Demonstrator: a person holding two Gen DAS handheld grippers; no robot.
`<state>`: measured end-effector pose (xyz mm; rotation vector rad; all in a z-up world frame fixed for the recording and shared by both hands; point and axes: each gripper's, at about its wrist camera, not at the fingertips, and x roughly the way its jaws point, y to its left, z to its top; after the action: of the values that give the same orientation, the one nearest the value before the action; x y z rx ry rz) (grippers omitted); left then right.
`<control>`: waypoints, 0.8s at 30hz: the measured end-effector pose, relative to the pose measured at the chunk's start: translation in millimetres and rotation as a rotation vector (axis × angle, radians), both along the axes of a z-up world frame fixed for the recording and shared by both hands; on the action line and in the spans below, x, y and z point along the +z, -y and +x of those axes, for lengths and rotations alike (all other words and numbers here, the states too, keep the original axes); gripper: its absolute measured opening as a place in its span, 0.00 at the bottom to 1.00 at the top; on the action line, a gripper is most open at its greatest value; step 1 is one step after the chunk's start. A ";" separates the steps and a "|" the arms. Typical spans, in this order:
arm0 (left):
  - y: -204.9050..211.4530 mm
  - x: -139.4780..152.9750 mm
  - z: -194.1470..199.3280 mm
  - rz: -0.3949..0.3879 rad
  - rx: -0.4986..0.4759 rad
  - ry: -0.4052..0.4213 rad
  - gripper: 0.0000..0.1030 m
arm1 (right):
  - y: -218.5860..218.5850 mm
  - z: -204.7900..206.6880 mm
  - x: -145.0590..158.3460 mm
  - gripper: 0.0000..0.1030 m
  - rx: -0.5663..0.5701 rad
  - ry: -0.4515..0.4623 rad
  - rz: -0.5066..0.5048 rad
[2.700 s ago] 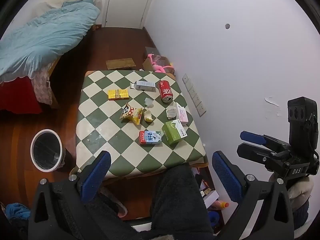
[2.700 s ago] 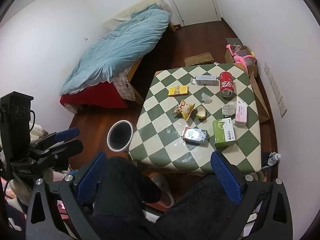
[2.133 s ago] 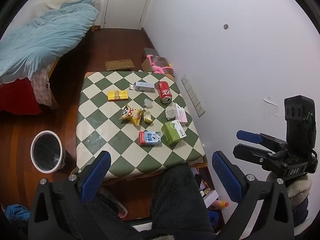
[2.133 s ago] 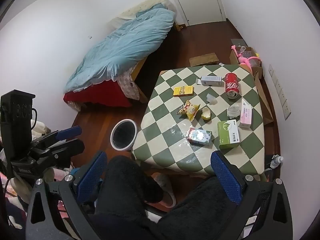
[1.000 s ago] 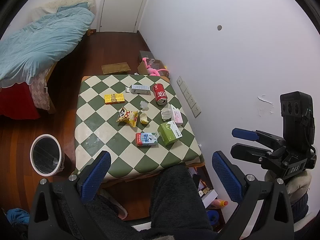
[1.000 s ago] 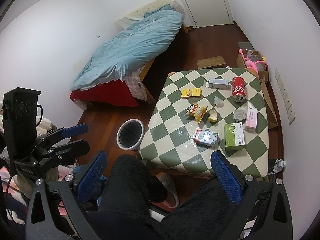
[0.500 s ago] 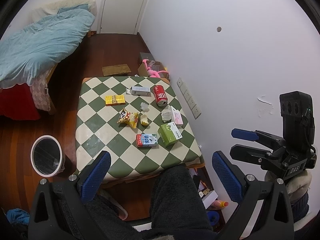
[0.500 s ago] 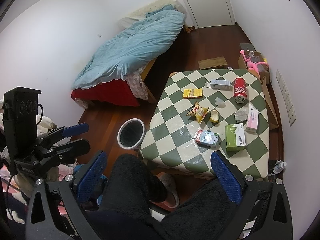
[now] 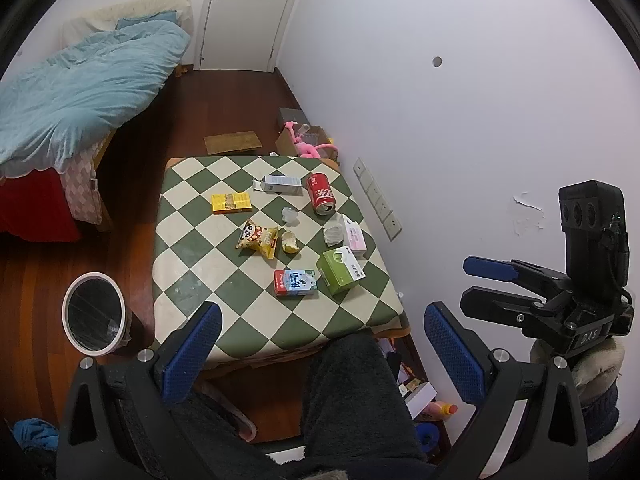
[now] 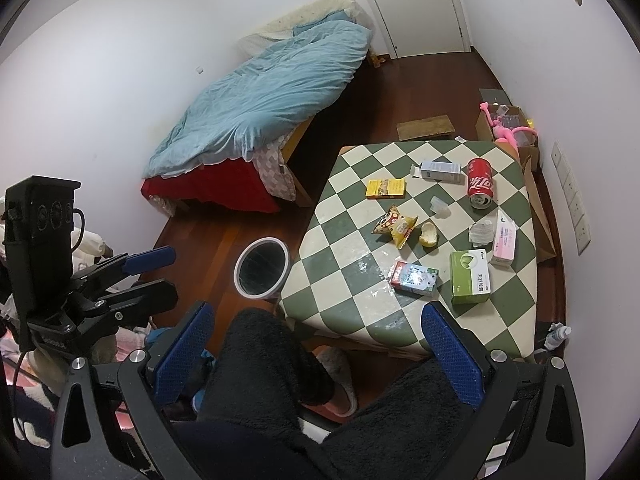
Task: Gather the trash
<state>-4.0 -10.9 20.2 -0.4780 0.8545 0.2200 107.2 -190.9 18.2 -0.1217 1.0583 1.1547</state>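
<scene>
A checkered table (image 9: 192,248) (image 10: 352,280) carries litter: a red can (image 9: 321,199) (image 10: 480,183) on its side, a yellow snack bag (image 9: 258,238) (image 10: 395,226), a milk carton (image 9: 295,282) (image 10: 414,278), a green box (image 9: 341,271) (image 10: 469,277), a yellow packet (image 9: 231,202) (image 10: 385,188), a pink pack (image 9: 353,234) and crumpled bits. A white-rimmed bin (image 9: 94,312) (image 10: 262,267) stands on the floor left of the table. My left gripper (image 9: 320,356) and right gripper (image 10: 316,352) are open, empty, held high above the table's near edge.
A bed with a blue duvet (image 9: 76,92) (image 10: 264,96) lies at the left. A white wall (image 9: 460,120) runs along the table's right side. A cardboard box with a pink toy (image 9: 308,142) sits behind the table. My dark-trousered legs (image 9: 352,400) are below.
Both views have shifted a little: the table has drifted slightly in frame as the grippers moved back and up. Both grippers have stayed open and nothing on the table has moved.
</scene>
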 end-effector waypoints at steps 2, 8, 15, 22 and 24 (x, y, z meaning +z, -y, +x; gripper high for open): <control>-0.9 0.9 1.0 -0.003 0.002 0.001 1.00 | -1.5 0.3 2.1 1.00 0.000 0.001 -0.002; -3.9 -1.2 -1.5 0.001 0.008 0.004 1.00 | -1.8 0.2 1.5 1.00 -0.001 -0.005 0.003; -30.2 -64.8 34.3 0.177 0.196 -0.131 1.00 | 2.5 24.7 -15.9 1.00 -0.185 0.019 -0.043; -68.8 -195.0 92.9 0.143 0.291 -0.361 1.00 | -15.5 97.6 -112.6 1.00 -0.367 0.023 -0.249; -74.3 -228.4 104.4 0.136 0.298 -0.425 1.00 | -28.2 117.6 -151.4 1.00 -0.377 -0.011 -0.304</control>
<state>100.4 63.4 -208.2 -0.4366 1.1716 0.6673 224.8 -162.7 -133.2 -0.1474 1.2024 0.6531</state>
